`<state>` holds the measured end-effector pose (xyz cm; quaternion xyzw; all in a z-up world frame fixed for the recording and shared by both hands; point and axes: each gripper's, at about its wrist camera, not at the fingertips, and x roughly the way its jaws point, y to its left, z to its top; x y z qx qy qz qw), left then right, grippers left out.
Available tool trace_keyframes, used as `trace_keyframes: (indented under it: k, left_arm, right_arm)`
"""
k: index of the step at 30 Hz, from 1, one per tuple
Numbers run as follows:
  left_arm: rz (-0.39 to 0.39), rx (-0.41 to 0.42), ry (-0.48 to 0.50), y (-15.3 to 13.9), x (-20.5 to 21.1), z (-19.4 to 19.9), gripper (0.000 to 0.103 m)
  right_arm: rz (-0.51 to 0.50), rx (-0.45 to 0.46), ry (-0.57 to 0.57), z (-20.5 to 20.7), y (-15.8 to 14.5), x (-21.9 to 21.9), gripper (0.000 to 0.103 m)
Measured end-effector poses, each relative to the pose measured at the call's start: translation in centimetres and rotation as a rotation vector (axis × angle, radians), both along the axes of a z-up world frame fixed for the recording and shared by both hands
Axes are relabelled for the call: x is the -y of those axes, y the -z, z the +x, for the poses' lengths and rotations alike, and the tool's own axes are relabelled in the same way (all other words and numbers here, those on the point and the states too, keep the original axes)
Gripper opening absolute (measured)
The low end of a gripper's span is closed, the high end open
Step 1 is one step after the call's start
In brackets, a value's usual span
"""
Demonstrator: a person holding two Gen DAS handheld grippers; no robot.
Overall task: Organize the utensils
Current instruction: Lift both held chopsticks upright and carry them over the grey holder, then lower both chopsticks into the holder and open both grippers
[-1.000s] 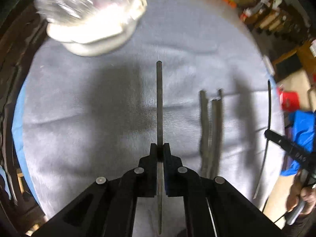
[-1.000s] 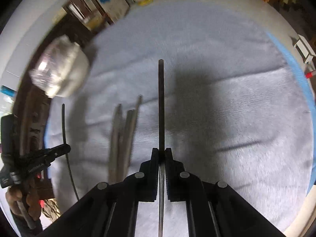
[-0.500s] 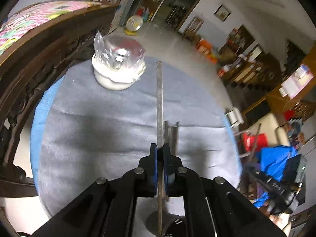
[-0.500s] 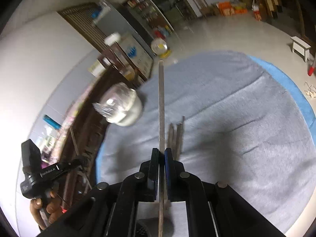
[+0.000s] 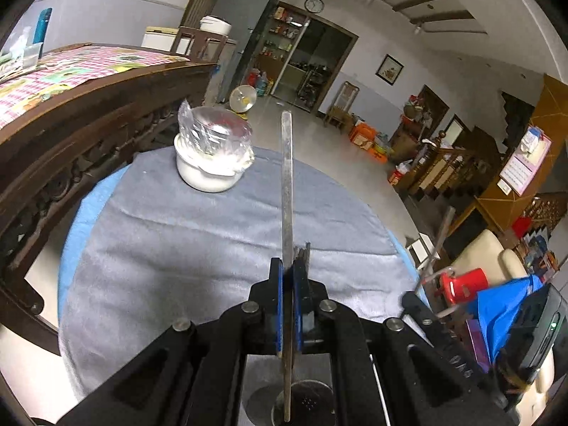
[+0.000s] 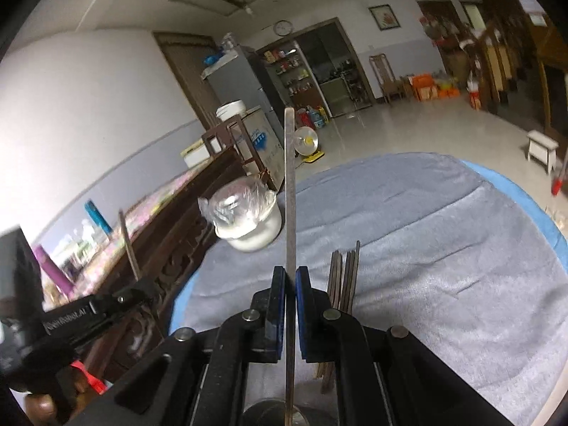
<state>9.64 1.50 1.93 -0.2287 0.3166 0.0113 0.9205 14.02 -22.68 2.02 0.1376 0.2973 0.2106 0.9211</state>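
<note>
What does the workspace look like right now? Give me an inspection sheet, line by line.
Surface: round table under a grey cloth, blue edge showing.
Job's things: one chopstick in the left gripper, another chopstick in the right gripper; loose chopsticks lie on the cloth; a metal holder below.
Clutter: plastic-wrapped bowl.
Grippers: both shut on a chopstick.
Cables: nothing seen.
Surroundings: wooden bench, fan, fridge, clock, stool.
</note>
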Motion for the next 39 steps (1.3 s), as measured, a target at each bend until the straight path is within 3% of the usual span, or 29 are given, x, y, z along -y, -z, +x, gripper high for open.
trace_keyframes:
  k: [11,25,39]
  left_arm:
    - [0.05,0.0,0.055,3.3,2.5,-1.5,0.005]
    - [0.086,-0.021,0.101,4.4,3.2,-4.6,0.006]
    - [0.052,-0.045,0.098,4.5,2.4,-6.0,0.006]
  right_arm:
    - [-0.08,-0.032,-0.023,-2.7,4.2,-0.5,0.007]
    - [-0.137,-0.033,-0.06,-6.3,5.1,-0.2,0.009]
    - [-0.165,-0.062,-0.07,-7.5,5.7,0.1,0.014]
